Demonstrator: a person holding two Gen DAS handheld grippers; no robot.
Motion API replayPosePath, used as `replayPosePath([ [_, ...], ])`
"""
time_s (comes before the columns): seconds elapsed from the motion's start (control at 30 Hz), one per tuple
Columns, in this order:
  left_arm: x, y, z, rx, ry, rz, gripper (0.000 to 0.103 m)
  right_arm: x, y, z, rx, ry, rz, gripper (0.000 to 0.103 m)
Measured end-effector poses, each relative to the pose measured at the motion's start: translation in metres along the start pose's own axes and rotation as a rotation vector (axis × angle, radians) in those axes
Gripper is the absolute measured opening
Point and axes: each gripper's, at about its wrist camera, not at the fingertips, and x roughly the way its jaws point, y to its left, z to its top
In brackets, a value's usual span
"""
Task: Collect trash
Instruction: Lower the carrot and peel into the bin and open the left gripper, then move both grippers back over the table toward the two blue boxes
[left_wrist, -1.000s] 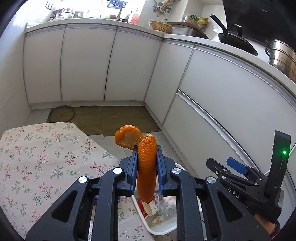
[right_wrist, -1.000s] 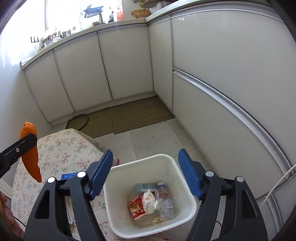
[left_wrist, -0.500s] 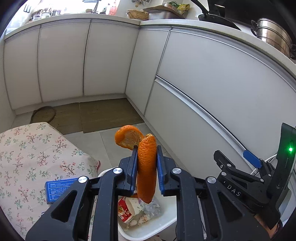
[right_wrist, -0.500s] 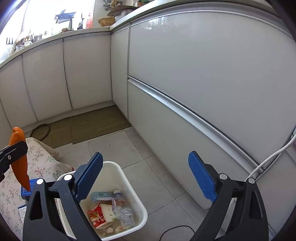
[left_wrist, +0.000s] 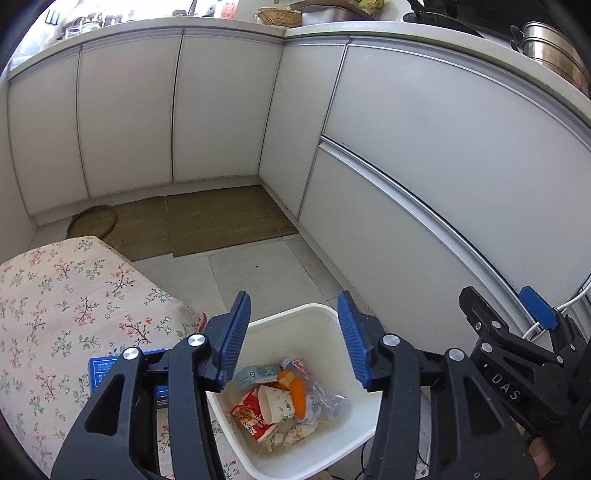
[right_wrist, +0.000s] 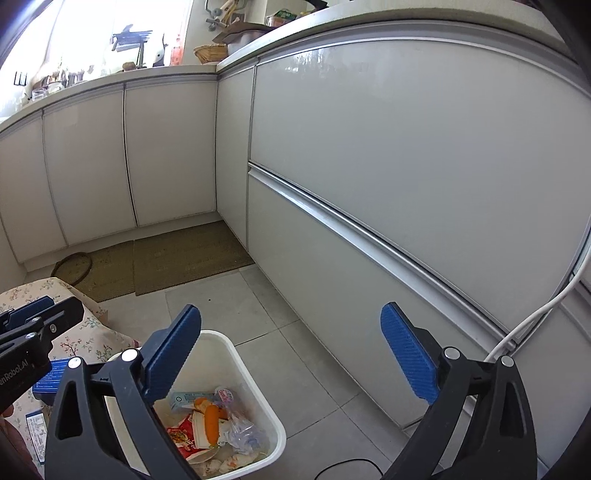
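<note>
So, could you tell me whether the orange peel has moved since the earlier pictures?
Yes. The orange peel has dropped from between the left gripper pads into the white bin, onto the paper cup. That gripper's jaws are opening, nothing between them.

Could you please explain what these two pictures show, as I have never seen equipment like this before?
There is no robot: a person holds a two-fingered clamp in each hand, each carrying a camera looking along its fingers. One picture comes from the left gripper, whose jaws are opening with nothing between them. The other comes from the right gripper, which is open and empty. Below them a white bin stands on the kitchen floor, holding an orange peel, a paper cup and wrappers. A blue box lies on the flowered cloth.
</note>
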Motion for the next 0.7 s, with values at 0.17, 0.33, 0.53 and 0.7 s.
replayPosePath([
  [0.17,-0.005,0.007,-0.003,-0.027,0.012,0.047,0.07,-0.007,0.011,0.001,-0.016,-0.017,0.012,0.096],
  [0.33,-0.013,0.021,-0.006,-0.06,0.024,0.095,0.072,-0.014,0.02,0.002,-0.025,-0.034,0.01,0.096],
  [0.53,-0.027,0.04,-0.01,-0.094,0.02,0.139,0.082,-0.018,0.033,0.002,-0.042,-0.036,0.026,0.096],
  [0.7,-0.04,0.065,-0.016,-0.147,0.035,0.198,0.096,-0.024,0.052,0.003,-0.065,-0.037,0.049,0.096],
])
